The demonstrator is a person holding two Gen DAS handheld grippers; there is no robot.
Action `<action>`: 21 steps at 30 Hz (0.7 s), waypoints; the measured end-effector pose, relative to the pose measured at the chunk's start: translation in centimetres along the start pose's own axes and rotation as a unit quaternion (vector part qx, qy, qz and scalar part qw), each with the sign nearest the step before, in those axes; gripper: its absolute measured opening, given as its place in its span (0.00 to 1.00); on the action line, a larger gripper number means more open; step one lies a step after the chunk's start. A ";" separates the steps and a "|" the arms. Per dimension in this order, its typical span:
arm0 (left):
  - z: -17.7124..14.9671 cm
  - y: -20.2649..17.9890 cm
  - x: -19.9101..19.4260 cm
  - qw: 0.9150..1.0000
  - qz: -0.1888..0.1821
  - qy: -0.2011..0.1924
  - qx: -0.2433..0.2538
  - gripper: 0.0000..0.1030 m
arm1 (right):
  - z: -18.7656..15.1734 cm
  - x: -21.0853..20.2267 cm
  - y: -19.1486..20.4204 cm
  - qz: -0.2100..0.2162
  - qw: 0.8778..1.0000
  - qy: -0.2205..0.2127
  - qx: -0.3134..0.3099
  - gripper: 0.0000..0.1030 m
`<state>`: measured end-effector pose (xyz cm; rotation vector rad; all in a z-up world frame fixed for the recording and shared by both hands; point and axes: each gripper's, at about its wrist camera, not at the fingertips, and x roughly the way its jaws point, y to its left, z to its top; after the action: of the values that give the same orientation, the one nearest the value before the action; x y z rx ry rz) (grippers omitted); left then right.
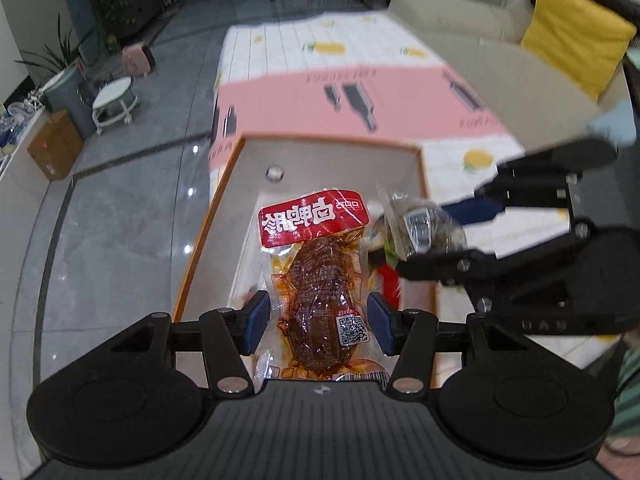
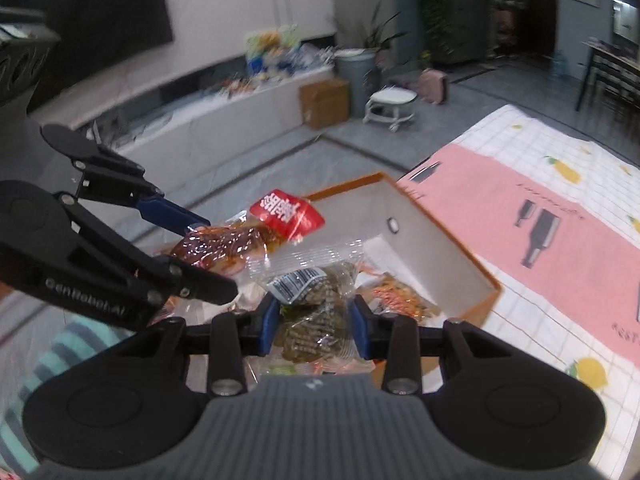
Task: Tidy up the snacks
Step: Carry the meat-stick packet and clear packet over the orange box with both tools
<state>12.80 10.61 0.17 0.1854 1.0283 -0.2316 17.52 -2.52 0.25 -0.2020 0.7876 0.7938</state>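
While both tongs hover over the orange-rimmed box (image 1: 420, 184) on the surface (image 1: 492, 248), left tongs (image 1: 318, 322) clamp a red meat packet (image 1: 320, 280) mid-body; right tongs (image 2: 314, 322) clamp a clear greenish snack pouch (image 2: 316, 312). Both wrappers look light, soft and slippery; gripping across the filled middle seems soundest.

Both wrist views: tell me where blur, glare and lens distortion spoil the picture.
Left wrist view: the red-labelled snack pack in the left gripper is sharp, the right gripper and tablecloth smear, ceiling lights glare off the floor tiles, and edges bow outward. Right wrist view: the clear snack pack in the right gripper glints, and the background shelf is blurred.
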 end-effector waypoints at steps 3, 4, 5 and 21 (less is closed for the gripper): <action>-0.6 0.8 1.2 1.000 0.003 0.019 0.009 0.59 | 0.3 2.4 0.1 -0.004 0.999 0.033 -0.035 0.34; -0.7 1.1 1.6 1.000 0.002 0.026 0.011 0.59 | 0.2 3.2 0.0 -0.007 0.998 0.044 -0.046 0.34; -0.8 1.2 2.1 0.999 0.002 0.031 0.012 0.59 | 0.3 4.0 0.1 -0.010 0.997 0.053 -0.055 0.34; -1.9 2.5 6.4 0.995 0.015 0.087 0.052 0.60 | 0.2 10.5 1.5 -0.020 0.976 0.164 -0.145 0.35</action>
<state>15.05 12.85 -6.22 0.3194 1.1855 -0.2458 21.22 4.51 -6.77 -0.6201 0.9713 0.8477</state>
